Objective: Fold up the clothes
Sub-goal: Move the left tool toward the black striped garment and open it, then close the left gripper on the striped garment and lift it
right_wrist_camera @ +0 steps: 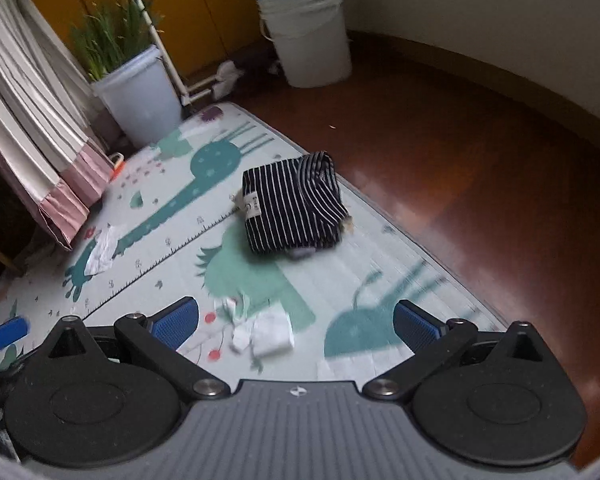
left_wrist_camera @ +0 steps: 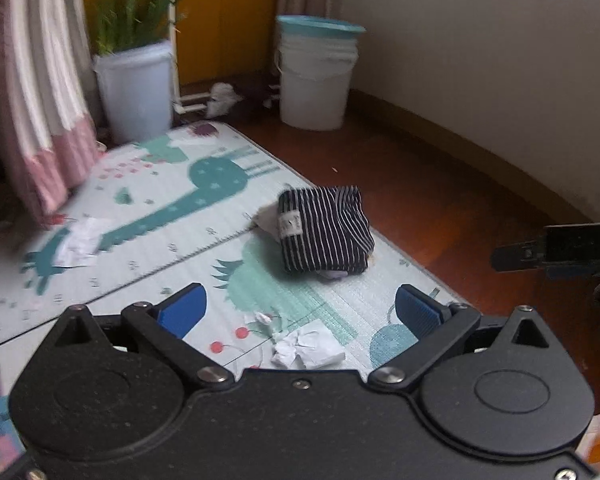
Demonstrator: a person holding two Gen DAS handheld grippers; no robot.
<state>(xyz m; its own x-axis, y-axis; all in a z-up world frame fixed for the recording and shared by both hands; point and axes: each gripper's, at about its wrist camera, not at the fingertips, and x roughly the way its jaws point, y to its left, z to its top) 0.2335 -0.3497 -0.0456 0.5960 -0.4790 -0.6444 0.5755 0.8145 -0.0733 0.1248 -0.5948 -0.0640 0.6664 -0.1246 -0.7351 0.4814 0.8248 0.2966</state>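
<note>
A dark garment with thin white stripes (left_wrist_camera: 324, 234) lies folded into a compact bundle on the patterned play mat (left_wrist_camera: 148, 216), near the mat's right edge; a white label shows on its left side and a pale cloth peeks out underneath. The right wrist view shows the same striped garment (right_wrist_camera: 292, 208) on the play mat (right_wrist_camera: 172, 240). My left gripper (left_wrist_camera: 300, 314) is open, well short of the bundle, with nothing between its blue pads. My right gripper (right_wrist_camera: 296, 322) is also open and empty, hovering over the mat in front of the bundle.
Crumpled white paper (left_wrist_camera: 306, 346) lies on the mat just before the grippers, more paper (left_wrist_camera: 82, 242) at the left. A white bucket with a teal lid (left_wrist_camera: 316, 76), a potted plant (left_wrist_camera: 134, 80) and a curtain (left_wrist_camera: 40, 100) stand beyond. Wooden floor (left_wrist_camera: 440, 200) runs to the right.
</note>
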